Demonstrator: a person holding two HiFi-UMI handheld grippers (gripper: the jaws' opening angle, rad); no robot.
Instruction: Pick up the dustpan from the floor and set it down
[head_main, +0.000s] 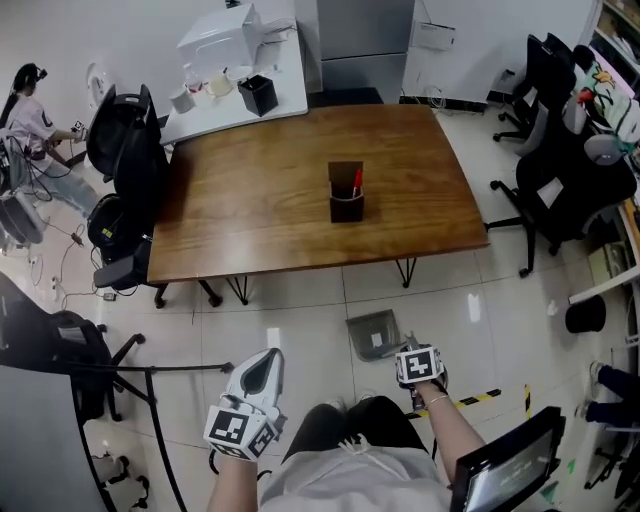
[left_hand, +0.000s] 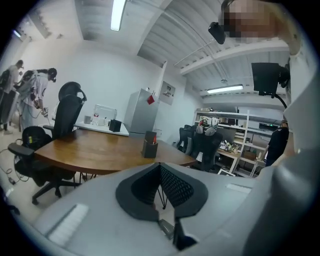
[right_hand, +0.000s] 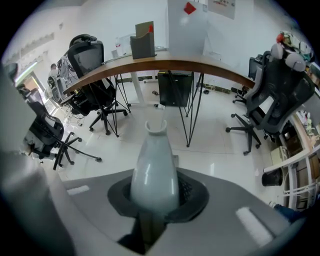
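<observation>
As my right gripper points down with jaws clamped on the handle for control, the dustpan sits low at the floor before the surface, while the jaws of my left gripper are closed, empty.

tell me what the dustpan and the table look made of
Dustpan: probably plastic, pale grey and smooth; its moulded handle shows soft highlights. Table: wood or wood-veneer top, warm brown with streaky grain and a satin sheen.

Bright ceiling strip lights, glare on glossy floor, fisheye-warped edges, dark corners
</observation>
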